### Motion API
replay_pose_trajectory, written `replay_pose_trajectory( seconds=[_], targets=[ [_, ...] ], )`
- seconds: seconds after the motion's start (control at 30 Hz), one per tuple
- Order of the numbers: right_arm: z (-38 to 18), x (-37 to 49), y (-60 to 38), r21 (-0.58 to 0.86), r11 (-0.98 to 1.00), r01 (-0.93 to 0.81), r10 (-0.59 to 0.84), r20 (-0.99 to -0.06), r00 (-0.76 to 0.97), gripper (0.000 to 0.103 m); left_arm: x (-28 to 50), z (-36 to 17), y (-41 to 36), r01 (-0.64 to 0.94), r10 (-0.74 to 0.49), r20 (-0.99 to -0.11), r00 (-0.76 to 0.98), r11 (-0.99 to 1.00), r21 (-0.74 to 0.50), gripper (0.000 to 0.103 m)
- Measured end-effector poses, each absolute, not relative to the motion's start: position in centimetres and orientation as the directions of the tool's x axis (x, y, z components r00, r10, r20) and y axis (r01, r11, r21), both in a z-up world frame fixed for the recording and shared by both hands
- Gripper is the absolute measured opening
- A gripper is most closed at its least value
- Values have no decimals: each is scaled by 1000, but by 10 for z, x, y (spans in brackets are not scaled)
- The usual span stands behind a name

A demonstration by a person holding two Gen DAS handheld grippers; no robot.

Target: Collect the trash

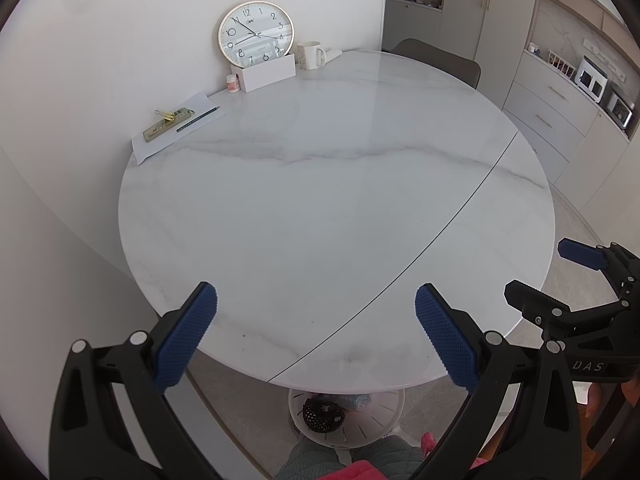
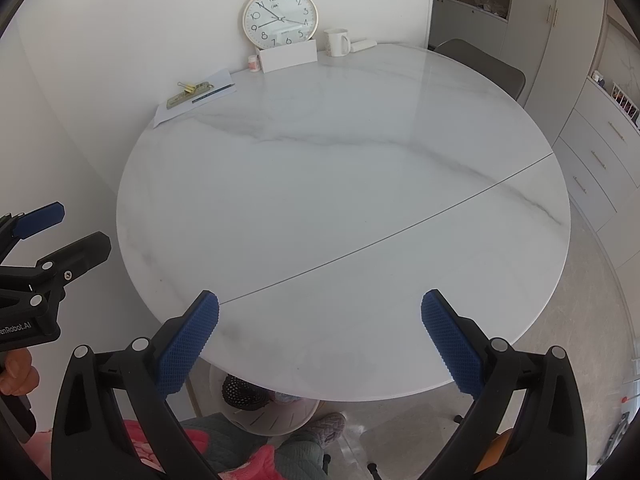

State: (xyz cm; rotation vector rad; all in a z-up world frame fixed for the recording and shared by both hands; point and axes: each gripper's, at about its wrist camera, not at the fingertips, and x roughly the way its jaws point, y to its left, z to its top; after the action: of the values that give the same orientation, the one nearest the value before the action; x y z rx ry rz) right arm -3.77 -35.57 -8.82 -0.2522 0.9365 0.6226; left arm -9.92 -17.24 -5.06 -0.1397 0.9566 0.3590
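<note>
Both tools, left [image 1: 316,332] and right [image 2: 320,336], spread empty over marble table [image 1: 320,200]; dark, perhaps meshed object [image 1: 324,416] half-hidden beneath.

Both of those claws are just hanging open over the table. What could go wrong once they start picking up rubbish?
The clock only leans on the wall behind a white box; a bump there might tip it. The mug near the far rim could get knocked. The sheet of paper overhangs the table edge, so dragging it might spill the binder clip and pencil.
</note>
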Motion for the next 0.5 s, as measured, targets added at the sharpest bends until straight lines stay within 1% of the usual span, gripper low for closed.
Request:
replay_pose_trajectory(
  seconds=[0.5],
  targets=[
    [-90, -37, -356, 60, 798, -600, 387, -814, 433, 101, -101, -53, -174, -364, 237, -818, 524, 931, 37, 95]
  ],
)
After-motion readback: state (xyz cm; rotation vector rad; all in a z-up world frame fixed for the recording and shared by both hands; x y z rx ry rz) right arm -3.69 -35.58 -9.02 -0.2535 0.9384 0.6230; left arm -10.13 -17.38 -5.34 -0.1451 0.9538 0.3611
